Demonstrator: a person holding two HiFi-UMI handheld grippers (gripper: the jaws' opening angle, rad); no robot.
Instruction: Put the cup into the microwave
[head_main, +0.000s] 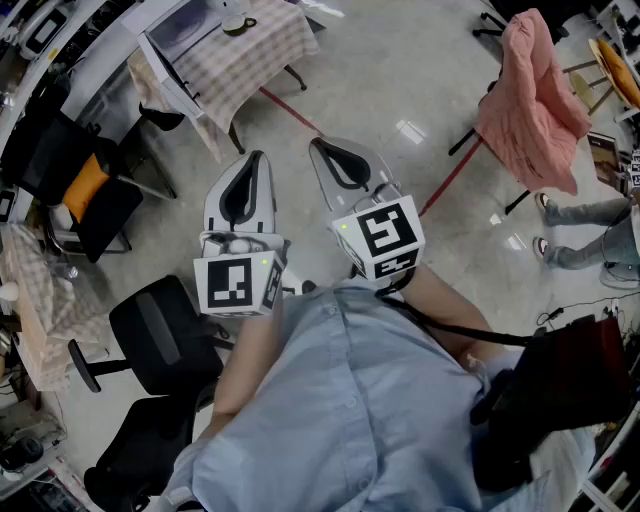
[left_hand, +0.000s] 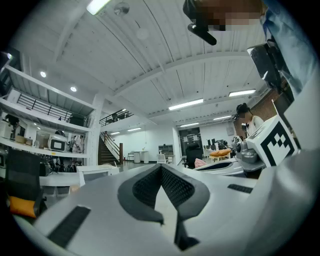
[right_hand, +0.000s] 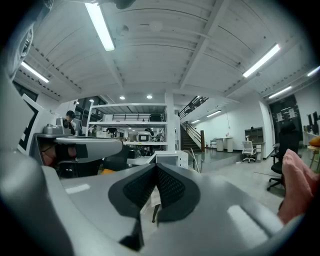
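The person stands on the open floor (head_main: 400, 90) holding both tools level in front of the body, side by side but not touching. The left tool (head_main: 254, 157) has its jaws pressed together with nothing between them. The right tool (head_main: 318, 144) is likewise closed and empty. Well ahead, a surface (head_main: 255, 60) under a checked cloth carries the white microwave (head_main: 185, 28). What looks like the cup (head_main: 237, 22) sits just beside it.
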